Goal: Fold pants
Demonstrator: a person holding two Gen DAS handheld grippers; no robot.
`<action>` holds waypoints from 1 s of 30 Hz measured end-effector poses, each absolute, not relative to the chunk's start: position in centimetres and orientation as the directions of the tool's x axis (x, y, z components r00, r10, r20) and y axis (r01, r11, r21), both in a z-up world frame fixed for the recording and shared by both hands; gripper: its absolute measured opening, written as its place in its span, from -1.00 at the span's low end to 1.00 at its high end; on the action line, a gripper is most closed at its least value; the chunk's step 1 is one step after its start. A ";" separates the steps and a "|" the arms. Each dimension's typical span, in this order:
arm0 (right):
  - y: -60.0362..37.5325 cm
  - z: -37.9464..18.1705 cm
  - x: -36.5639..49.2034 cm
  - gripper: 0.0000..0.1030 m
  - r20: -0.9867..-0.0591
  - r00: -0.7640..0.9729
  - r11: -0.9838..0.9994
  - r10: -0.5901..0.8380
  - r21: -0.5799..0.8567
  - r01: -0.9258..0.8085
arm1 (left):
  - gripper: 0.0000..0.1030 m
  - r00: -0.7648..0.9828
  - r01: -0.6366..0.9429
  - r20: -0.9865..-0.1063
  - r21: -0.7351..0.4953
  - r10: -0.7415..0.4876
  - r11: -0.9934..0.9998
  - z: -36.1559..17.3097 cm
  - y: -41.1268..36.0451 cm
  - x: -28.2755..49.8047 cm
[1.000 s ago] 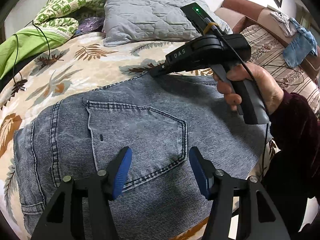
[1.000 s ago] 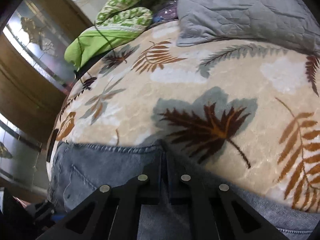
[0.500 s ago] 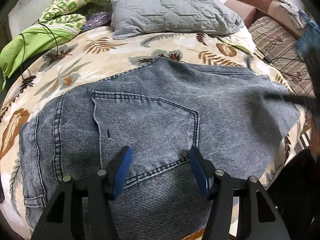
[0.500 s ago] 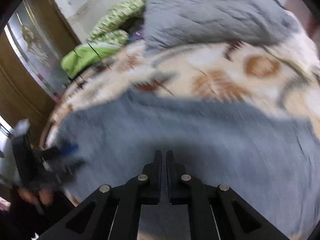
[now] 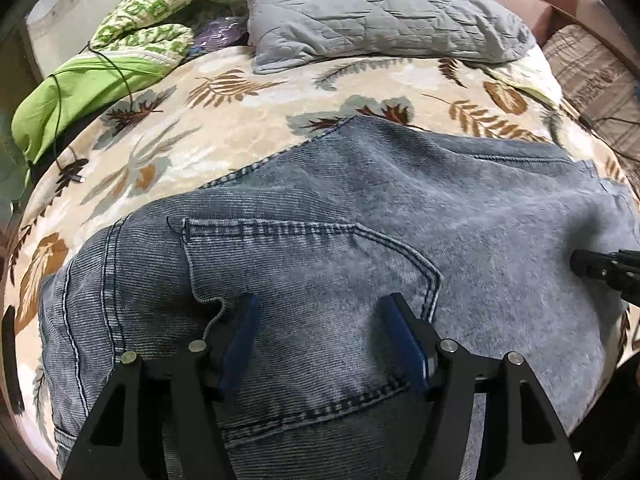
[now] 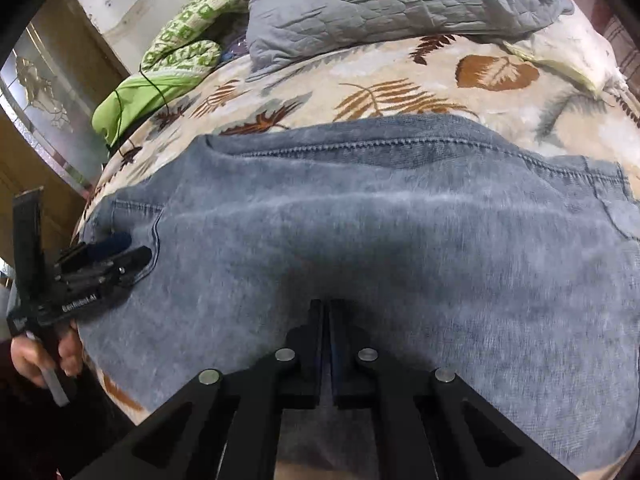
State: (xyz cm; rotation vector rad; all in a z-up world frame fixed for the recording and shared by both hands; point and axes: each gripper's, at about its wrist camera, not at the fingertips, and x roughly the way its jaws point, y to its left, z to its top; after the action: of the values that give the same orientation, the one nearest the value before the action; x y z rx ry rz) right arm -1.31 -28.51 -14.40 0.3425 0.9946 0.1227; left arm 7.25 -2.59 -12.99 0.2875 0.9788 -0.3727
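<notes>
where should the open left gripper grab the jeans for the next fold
Take the jeans at the thick waistband edge on their left end, coming in from the left: that edge lies flat and exposed on the bedspread, and the left gripper is open just beside it.

White lettering runs along the black body of the left gripper (image 6: 120,248), seen from the right wrist camera. It appears to read "GenRobot.AI", though it is small and slightly blurred. No other text is legible.
</notes>
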 end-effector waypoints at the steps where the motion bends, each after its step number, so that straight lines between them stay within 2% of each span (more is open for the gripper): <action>1: -28.5 -14.2 -1.2 -0.92 -0.798 0.543 0.939 0.260 0.340 0.050 | 0.31 0.509 0.417 -0.843 0.063 -0.175 0.907 -12.8 -2.5 7.0; 4: -30.3 -12.6 -2.2 -0.88 -0.770 0.574 0.920 0.277 0.385 0.072 | 0.30 0.520 0.412 -0.832 0.048 -0.191 0.910 -12.2 -2.1 6.0; 6: -33.8 -10.9 -3.5 -0.88 -0.715 0.637 0.886 0.287 0.452 0.108 | 0.30 0.515 0.437 -0.822 0.007 -0.244 0.900 -11.3 -1.9 5.4; 9: -38.9 -8.9 -5.4 -0.87 -0.662 0.720 0.851 0.206 0.484 0.201 | 0.30 0.544 0.462 -0.789 -0.002 -0.285 0.887 -9.2 -2.1 4.8; 12: -42.2 -5.3 -9.1 -0.83 -0.527 0.848 0.845 0.054 0.477 0.242 | 0.31 0.594 0.473 -0.748 0.026 -0.298 0.880 -6.9 -2.6 4.7; 14: -41.7 -2.1 -12.1 -0.78 -0.384 0.921 0.901 -0.069 0.373 0.223 | 0.31 0.597 0.476 -0.739 0.012 -0.313 0.880 -6.0 -2.7 5.1; 16: -40.9 -0.4 -14.3 0.04 -0.246 0.962 0.931 -0.122 0.307 0.196 | 0.34 0.609 0.480 -0.726 0.015 -0.321 0.877 -4.7 -3.2 5.5; 17: -40.6 0.3 -15.3 1.00 -0.153 0.980 0.940 -0.130 0.294 0.171 | 0.36 0.610 0.490 -0.721 0.019 -0.328 0.871 -4.4 -3.5 5.6; 19: -40.7 0.1 -16.0 1.00 -0.051 0.988 0.943 -0.143 0.297 0.151 | 0.42 0.608 0.520 -0.721 0.043 -0.334 0.853 -3.9 -4.7 5.7; 24: -44.6 -1.6 -12.2 1.00 -0.298 0.954 0.865 0.016 0.483 0.137 | 0.42 0.560 0.575 -0.779 0.121 -0.281 0.809 -4.3 -7.9 8.2; 26: -46.3 -2.8 -10.5 0.99 -0.391 0.918 0.830 0.061 0.531 0.171 | 0.42 0.510 0.572 -0.820 0.098 -0.259 0.815 -5.0 -8.8 10.1; 27: -47.0 -3.3 -9.7 0.90 -0.433 0.896 0.817 0.094 0.548 0.179 | 0.41 0.491 0.573 -0.831 0.081 -0.262 0.816 -5.1 -9.2 10.8; 29: -48.7 -4.7 -8.8 0.66 -0.515 0.852 0.790 0.100 0.561 0.247 | 0.19 0.448 0.604 -0.847 0.049 -0.287 0.796 -5.4 -10.3 11.5; 30: -49.7 -5.5 -8.3 0.53 -0.544 0.831 0.770 0.114 0.577 0.272 | -0.19 0.433 0.623 -0.853 0.050 -0.291 0.780 -5.5 -11.0 11.6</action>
State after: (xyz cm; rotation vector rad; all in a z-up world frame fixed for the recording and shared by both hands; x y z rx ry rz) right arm -8.31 -49.71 -5.46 0.6962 0.5946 -0.0911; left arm 11.57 -11.02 -5.46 0.3878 0.9662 -0.5877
